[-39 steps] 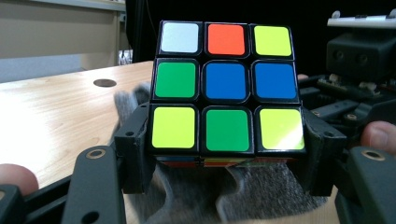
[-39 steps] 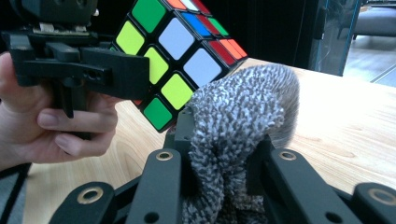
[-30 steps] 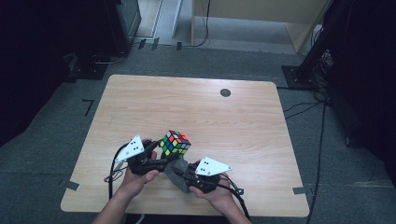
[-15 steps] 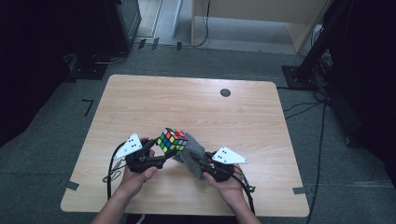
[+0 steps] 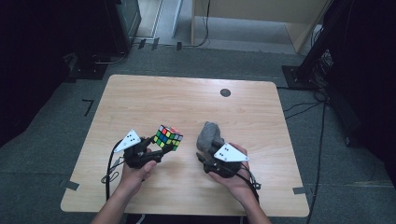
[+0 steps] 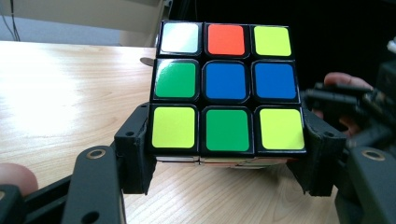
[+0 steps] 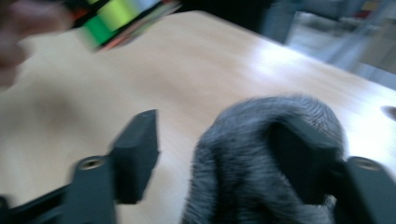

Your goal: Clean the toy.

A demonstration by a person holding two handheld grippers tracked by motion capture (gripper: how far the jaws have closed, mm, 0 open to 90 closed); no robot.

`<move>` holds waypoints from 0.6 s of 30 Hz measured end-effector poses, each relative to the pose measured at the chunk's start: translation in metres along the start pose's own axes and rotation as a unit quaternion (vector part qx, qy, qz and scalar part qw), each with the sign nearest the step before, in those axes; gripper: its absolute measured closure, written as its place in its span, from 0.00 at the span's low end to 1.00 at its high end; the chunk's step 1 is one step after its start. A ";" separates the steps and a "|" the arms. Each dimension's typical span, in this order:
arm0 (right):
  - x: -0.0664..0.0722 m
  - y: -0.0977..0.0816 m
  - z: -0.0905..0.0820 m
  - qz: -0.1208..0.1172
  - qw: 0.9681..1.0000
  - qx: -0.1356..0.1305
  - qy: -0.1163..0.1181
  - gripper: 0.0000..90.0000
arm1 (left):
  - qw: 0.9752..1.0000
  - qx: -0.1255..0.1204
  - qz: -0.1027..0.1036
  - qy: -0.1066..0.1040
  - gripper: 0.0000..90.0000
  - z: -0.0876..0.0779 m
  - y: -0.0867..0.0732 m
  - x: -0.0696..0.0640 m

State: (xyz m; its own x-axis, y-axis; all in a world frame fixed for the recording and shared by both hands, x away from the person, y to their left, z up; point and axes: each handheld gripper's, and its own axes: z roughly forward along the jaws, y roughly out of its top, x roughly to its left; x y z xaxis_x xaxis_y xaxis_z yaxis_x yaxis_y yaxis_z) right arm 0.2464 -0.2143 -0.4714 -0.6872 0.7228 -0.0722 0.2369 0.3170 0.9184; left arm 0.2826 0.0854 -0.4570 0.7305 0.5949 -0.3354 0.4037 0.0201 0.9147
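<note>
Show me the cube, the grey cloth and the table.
cube (image 6: 226, 88), left gripper view, centre blue sticker
cloth (image 5: 208, 136), high view, its middle
table (image 5: 154, 100), high view, bare top

I saw the tabletop (image 5: 140, 98) bare toward its far edge; near edge blocked by cube (image 5: 168, 137) and grey cloth (image 5: 209, 135).

Multicoloured cube (image 5: 168, 137), grey cloth (image 5: 209, 135), pale wood table (image 5: 187, 102).
</note>
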 end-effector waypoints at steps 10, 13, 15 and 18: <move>0.010 0.001 0.002 -0.031 0.999 -0.031 0.004 0.31 | 1.000 0.008 -0.018 -0.011 0.38 0.002 0.000 0.000; 0.020 0.001 0.006 -0.070 0.995 -0.071 0.001 0.24 | 1.000 0.016 -0.018 -0.021 0.38 0.005 0.000 -0.004; 0.026 -0.001 0.011 -0.093 0.991 -0.098 -0.011 0.24 | 0.999 0.021 -0.016 -0.028 0.38 0.006 0.000 -0.007; 0.031 -0.003 0.013 -0.100 0.988 -0.121 -0.003 0.25 | 0.999 0.030 -0.011 -0.044 0.38 0.009 0.000 -0.012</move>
State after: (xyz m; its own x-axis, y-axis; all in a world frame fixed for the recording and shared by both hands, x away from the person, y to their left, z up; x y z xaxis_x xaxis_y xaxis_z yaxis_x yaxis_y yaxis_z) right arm 0.2335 -0.1850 -0.4813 -0.6996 0.6639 -0.2640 -0.0758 0.2984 0.9514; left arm 0.2788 0.0706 -0.4547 0.7649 0.5225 -0.3767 0.4511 -0.0170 0.8923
